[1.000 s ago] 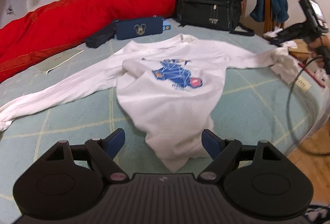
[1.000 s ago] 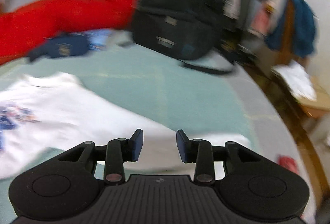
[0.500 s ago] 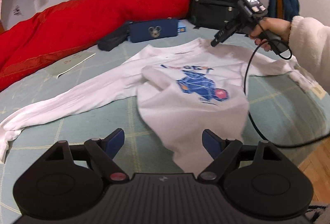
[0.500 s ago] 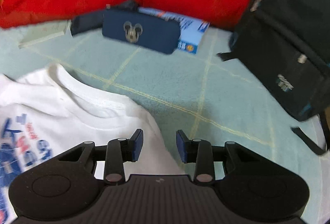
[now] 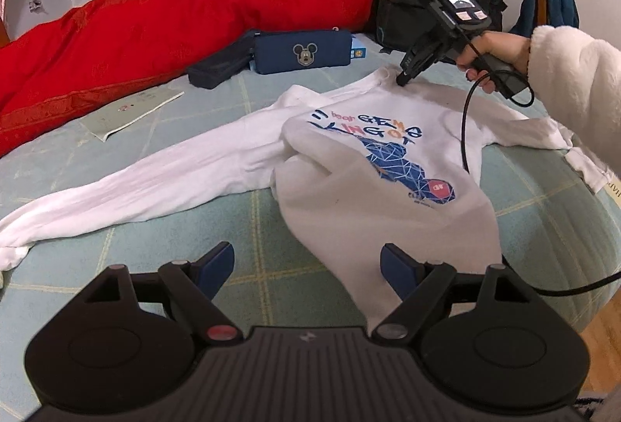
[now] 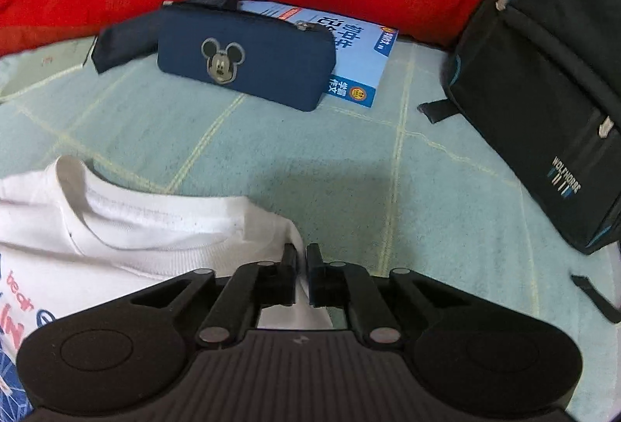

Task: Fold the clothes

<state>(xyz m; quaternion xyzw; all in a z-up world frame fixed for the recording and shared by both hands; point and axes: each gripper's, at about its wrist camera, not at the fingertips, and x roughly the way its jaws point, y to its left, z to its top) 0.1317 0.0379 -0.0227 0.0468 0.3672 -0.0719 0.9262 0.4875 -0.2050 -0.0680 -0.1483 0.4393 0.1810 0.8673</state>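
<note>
A white long-sleeved shirt with a blue print lies face up on the teal checked bed, its body rumpled and its left sleeve stretched out to the left. My left gripper hangs open just above the shirt's lower hem, nothing between its fingers. My right gripper, held by a hand in a white fleece sleeve, touches the shirt beside the collar. In the right wrist view the right gripper is shut on the shirt's shoulder edge next to the neckline.
A red duvet runs along the back. A black backpack, a navy Mickey case on a blue book, and a paper lie beyond the shirt. A black cable hangs across the shirt. Wooden floor shows right of the bed.
My right gripper has swung left from the bed's right side to the collar area, and its jaws have gone from open to shut on the shoulder edge. The left gripper stays open.
</note>
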